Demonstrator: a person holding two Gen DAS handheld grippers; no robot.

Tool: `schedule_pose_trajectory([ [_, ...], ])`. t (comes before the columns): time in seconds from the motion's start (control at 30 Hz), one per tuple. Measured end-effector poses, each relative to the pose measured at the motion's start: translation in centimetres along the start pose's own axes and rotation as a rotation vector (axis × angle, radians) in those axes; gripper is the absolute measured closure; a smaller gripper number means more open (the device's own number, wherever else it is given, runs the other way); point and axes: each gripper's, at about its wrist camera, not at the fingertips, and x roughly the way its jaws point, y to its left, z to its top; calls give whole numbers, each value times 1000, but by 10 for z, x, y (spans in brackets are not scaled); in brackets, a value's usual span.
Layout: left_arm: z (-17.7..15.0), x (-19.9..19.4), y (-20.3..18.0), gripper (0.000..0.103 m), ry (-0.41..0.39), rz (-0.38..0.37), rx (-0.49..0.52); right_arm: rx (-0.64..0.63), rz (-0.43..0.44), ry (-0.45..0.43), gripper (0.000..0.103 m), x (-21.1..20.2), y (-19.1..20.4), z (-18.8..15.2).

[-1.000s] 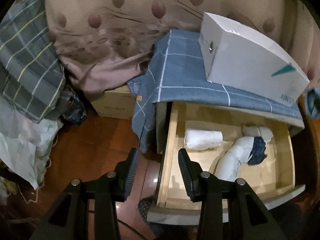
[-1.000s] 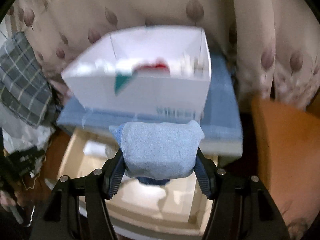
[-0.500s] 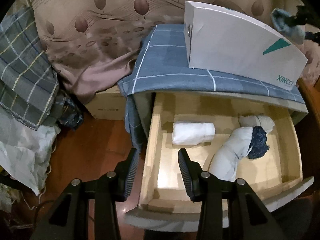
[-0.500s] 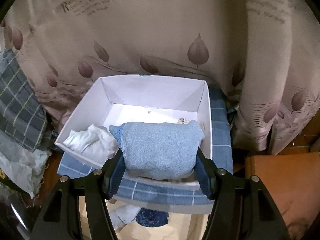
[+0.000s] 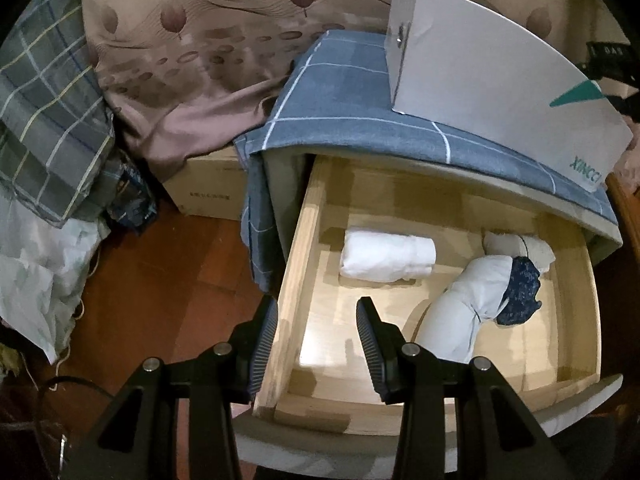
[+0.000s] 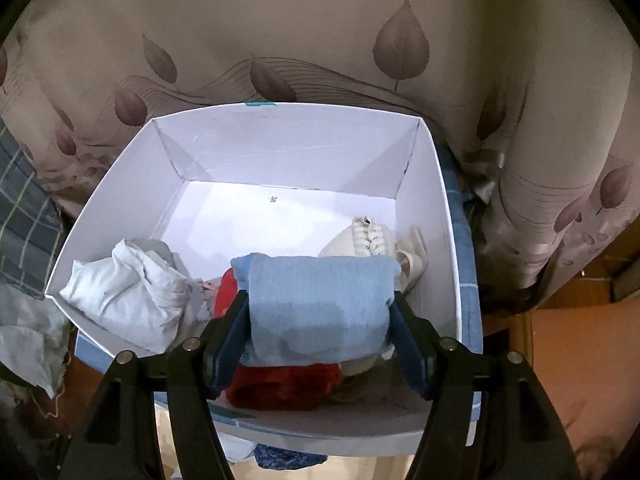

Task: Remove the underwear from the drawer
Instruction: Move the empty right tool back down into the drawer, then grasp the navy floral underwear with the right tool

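While the right tool (image 6: pixel 320 320) sits low over the white box (image 6: pixel 436 184), a rolled light blue underwear piece (image 6: pixel 320 304) lies between its two fingers (image 6: pixel 230 328). The jaws have just been opening wider; the roll still spans the gap from pad to pad, and whether the pads still press on it cannot be told. Beneath the roll, inside the box, lie a red garment (image 6: pixel 284 384), a crumpled white garment (image 6: pixel 128 296) to the left and a cream knitted piece (image 6: pixel 368 236) to the right. Beyond the box hangs a beige curtain with a leaf print (image 6: pixel 320 52).

The left tool (image 5: pixel 316 336) is released, nothing between its jaws, which straddle the left wall of the open wooden drawer (image 5: pixel 292 280). In the drawer remain a white rolled piece (image 5: pixel 388 256) toward the back left, a long white roll (image 5: pixel 460 312) toward the right with a dark blue patterned piece (image 5: pixel 520 292) touching its far end, and a further pale bundle (image 5: pixel 520 246) at the back right corner. Above the drawer, the surface carries a blue checked cloth (image 5: pixel 344 100) with the white box standing on it to the right. Left of the cabinet, a cardboard carton (image 5: pixel 208 188) rests on the reddish floor (image 5: pixel 152 288), near plaid bedding (image 5: pixel 44 120).
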Motion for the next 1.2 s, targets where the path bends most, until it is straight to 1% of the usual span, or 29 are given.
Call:
schedule_pose_trajectory([
  [0.07,-1,2,-1,61,8,-3,-2,2,4,2,34,-1,0,0],
  [0.17,-1,5,-6,61,26,2,23,11,24,-7,29,-10,-1,1],
  [0.27,-3,6,-13,61,29,10,53,14,61,-42,29,-30,0,-3],
  [0.37,-3,7,-16,61,31,6,58,-5,104,-68,29,-55,1,-13],
  [0.47,-4,6,-15,61,31,1,51,-56,171,-91,29,-84,3,-36],
  [0.53,-3,6,-16,61,30,0,51,-108,218,-79,29,-94,6,-56],
  [0.6,-3,5,-16,61,28,-3,52,-145,234,-65,29,-97,9,-77],
  [0.63,-3,5,-17,61,29,-5,53,-170,236,-44,30,-94,11,-89],
  [0.7,-3,6,-17,61,31,-6,55,-209,247,4,38,-85,15,-110],
  [0.73,-3,6,-17,61,31,-5,56,-227,249,36,38,-76,18,-122],
  [0.83,-3,7,-17,61,36,-6,52,-263,238,136,43,-43,23,-149],
  [0.9,-2,7,-16,61,40,-9,47,-283,229,198,49,-18,29,-163],
  [0.93,-2,8,-16,61,42,-11,44,-293,223,220,49,-6,32,-169],
  [1.03,-2,9,-16,61,47,-11,41,-314,207,264,49,24,42,-177],
  [1.2,-2,9,-15,61,50,-14,42,-323,173,300,49,60,48,-183],
])
